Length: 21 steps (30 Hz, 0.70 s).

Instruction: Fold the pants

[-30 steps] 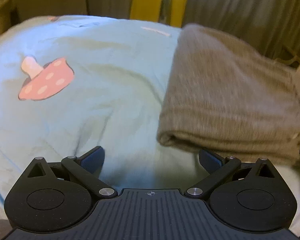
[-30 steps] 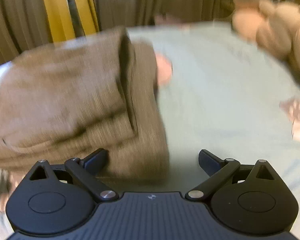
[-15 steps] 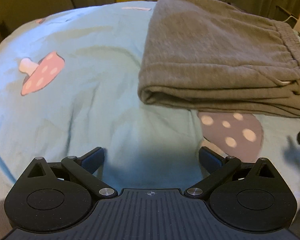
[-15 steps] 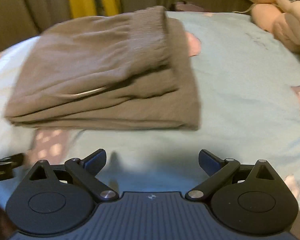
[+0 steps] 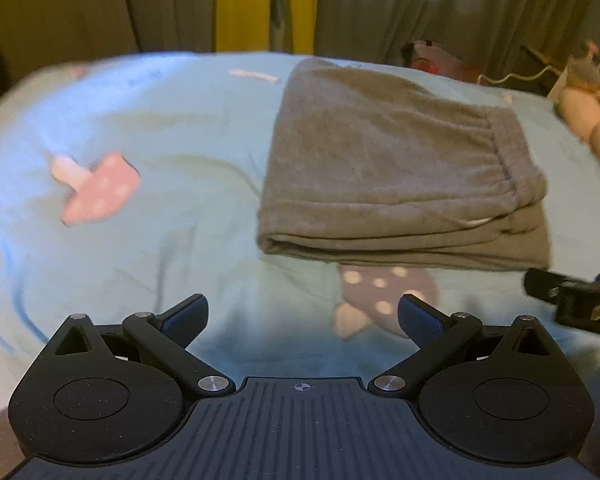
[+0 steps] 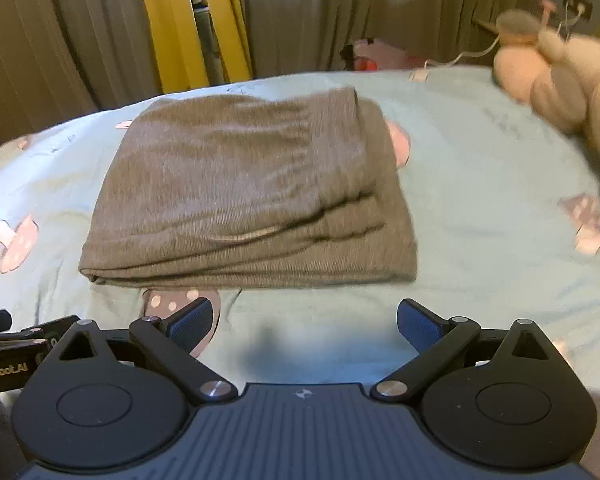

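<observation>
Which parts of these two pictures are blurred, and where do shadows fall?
Left wrist view: the mushroom print and the sheet are smeared, while the pants are only soft. Right wrist view: the plush toy is smeared; a dark shadow lies on the sheet between the open fingers of the right gripper.

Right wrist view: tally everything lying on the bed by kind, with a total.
Folded grey pants: 1
Plush toy: 1
Total: 2, on the light blue sheet. Both grippers, left and right, hover open and apart from the pants.
</observation>
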Each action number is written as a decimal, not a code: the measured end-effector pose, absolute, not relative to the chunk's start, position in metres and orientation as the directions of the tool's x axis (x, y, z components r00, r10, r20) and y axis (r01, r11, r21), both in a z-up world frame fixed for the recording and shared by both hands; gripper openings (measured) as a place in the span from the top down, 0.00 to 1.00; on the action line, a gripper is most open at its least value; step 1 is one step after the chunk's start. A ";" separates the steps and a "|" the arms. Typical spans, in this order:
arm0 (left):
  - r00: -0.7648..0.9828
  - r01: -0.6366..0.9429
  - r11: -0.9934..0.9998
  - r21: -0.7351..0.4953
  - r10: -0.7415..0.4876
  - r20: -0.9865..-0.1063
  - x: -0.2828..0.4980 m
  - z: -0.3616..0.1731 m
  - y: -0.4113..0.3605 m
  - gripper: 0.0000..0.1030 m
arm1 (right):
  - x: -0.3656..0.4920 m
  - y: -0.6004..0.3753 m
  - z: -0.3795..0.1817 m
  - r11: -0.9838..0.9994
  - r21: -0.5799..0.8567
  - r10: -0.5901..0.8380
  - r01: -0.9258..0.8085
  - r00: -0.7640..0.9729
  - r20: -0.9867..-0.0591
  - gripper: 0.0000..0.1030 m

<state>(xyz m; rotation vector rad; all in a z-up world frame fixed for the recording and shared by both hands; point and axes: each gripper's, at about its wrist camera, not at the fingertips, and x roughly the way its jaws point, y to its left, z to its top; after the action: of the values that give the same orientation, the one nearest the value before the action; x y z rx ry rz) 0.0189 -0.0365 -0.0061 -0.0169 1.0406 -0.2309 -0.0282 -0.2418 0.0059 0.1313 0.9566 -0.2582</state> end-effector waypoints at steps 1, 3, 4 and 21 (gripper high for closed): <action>0.464 0.180 0.971 -0.156 -0.224 -0.857 0.024 -0.005 -0.035 0.00 | -0.023 -0.237 0.009 0.965 -0.039 -0.177 0.258 0.539 -0.823 0.04; 0.459 0.181 0.970 -0.163 -0.229 -0.858 0.030 -0.005 -0.036 0.00 | -0.011 -0.224 0.011 0.968 -0.146 -0.231 0.205 0.495 -0.838 0.04; 0.478 0.180 0.974 -0.140 -0.211 -0.852 0.031 -0.006 -0.037 0.00 | -0.006 -0.218 0.009 0.964 -0.198 -0.260 0.178 0.472 -0.842 0.04; 0.429 0.131 0.980 -0.151 -0.193 -0.882 0.058 -0.052 -0.032 0.00 | 0.020 -0.201 -0.027 0.954 -0.275 -0.297 0.118 0.469 -0.832 0.04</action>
<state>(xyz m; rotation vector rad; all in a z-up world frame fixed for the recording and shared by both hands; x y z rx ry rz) 0.0579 -0.0316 -0.0525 -0.0622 1.1093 -0.2027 0.0204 -0.2015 -0.0274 -0.1889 1.0536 -0.2562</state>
